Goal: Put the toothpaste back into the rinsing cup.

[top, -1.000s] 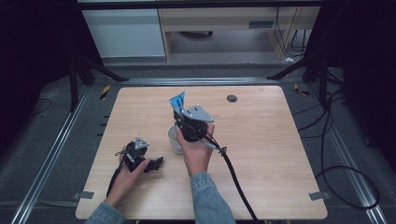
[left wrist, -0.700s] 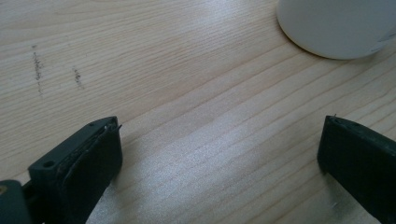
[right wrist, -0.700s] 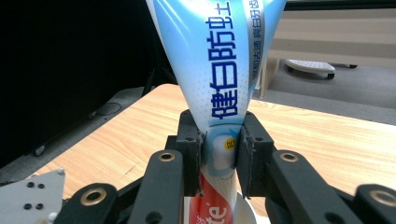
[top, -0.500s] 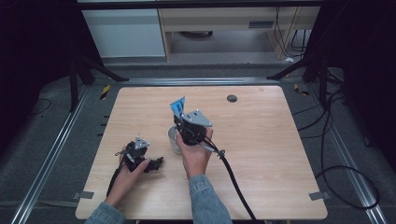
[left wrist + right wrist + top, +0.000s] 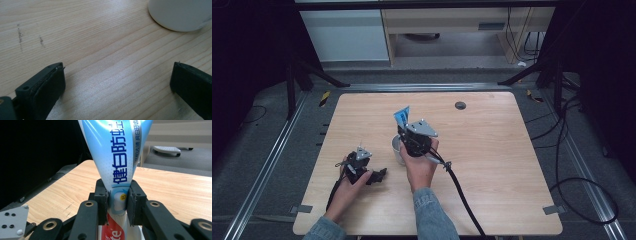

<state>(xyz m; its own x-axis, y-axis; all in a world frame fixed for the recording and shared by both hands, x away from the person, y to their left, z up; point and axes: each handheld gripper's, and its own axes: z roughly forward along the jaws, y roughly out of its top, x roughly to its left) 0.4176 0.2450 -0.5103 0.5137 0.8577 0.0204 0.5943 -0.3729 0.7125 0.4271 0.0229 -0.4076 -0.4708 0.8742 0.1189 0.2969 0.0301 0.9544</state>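
Right gripper clamping toothpaste tube upright above white cup, seemingly lower than a second ago, hard to judge. Left gripper resting wide open on table, unmoved, near cup.

L gripper jaws wide apart over wood table; white cup top right.
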